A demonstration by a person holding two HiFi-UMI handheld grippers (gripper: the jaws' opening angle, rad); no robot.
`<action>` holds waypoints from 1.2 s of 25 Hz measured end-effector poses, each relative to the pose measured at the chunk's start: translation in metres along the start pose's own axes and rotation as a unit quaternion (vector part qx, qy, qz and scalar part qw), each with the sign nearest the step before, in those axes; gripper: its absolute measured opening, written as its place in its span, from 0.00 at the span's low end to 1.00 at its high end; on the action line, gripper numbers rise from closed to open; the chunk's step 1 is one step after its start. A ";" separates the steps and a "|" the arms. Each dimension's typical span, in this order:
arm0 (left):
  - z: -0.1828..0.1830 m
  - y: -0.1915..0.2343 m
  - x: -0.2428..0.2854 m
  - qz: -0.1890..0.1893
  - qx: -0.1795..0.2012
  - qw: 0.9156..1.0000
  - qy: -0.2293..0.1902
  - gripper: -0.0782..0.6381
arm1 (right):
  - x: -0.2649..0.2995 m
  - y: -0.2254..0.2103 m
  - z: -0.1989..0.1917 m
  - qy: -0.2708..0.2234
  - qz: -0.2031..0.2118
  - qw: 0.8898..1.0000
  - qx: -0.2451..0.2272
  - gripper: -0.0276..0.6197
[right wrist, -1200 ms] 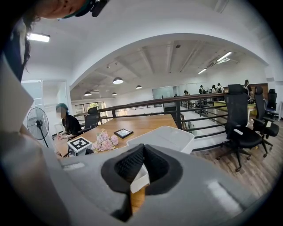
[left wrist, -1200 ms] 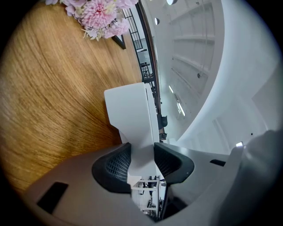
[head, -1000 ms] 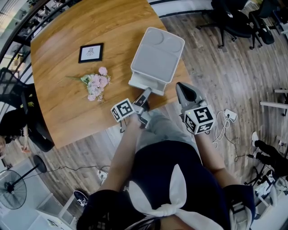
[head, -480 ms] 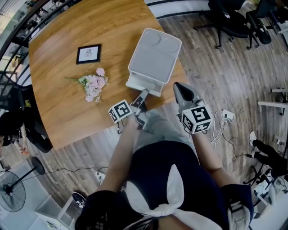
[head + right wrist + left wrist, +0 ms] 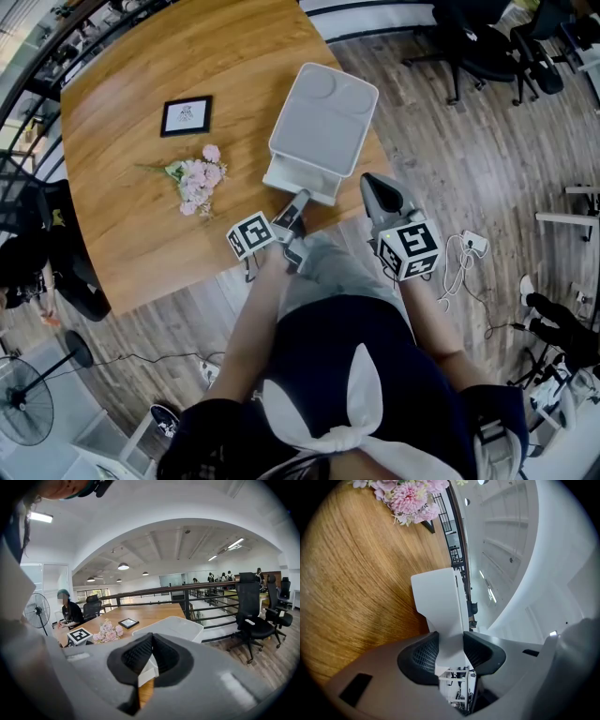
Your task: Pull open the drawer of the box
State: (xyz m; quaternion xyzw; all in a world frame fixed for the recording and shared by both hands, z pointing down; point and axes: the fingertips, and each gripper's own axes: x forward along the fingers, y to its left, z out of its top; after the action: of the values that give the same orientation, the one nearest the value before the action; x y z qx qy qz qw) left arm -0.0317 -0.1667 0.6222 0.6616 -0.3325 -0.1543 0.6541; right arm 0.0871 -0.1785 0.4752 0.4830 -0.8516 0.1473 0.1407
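A white box (image 5: 325, 117) lies on the wooden table (image 5: 122, 225) near its front edge, and its drawer (image 5: 298, 178) sticks out a little toward me. My left gripper (image 5: 297, 202) is shut on the drawer's front lip. In the left gripper view that white lip (image 5: 440, 611) stands pinched between the two dark pads (image 5: 423, 654), at the left gripper (image 5: 450, 651). My right gripper (image 5: 377, 187) hovers off the table's edge, just right of the drawer, touching nothing. In the right gripper view its jaws meet with nothing between them, at the right gripper (image 5: 151, 644), with the box (image 5: 176, 626) beyond.
A bunch of pink flowers (image 5: 197, 176) and a small black picture frame (image 5: 186, 115) lie on the table left of the box. Office chairs (image 5: 478, 47) stand on the wood floor at the upper right. A fan (image 5: 23, 403) is at the lower left.
Nothing has clearly moved; the left gripper keeps its hold on the drawer, and the head view has shifted only slightly.
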 end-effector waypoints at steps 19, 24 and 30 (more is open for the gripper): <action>-0.009 0.001 -0.012 0.000 -0.003 1.000 -0.001 0.35 | -0.009 0.014 -0.001 0.001 0.009 1.000 -0.009 0.04; -0.011 0.002 -0.015 -0.001 -0.002 1.000 -0.001 0.35 | -0.010 0.015 -0.002 0.003 0.010 1.000 -0.015 0.04; -0.013 0.003 -0.019 -0.001 -0.004 1.000 0.001 0.35 | -0.010 0.018 -0.003 0.006 0.012 1.000 -0.021 0.04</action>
State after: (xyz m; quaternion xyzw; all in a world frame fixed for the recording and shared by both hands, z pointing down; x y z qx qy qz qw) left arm -0.0376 -0.1444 0.6220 0.6596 -0.3310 -0.1555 0.6566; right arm 0.0769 -0.1611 0.4724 0.4687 -0.8593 0.1341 0.1546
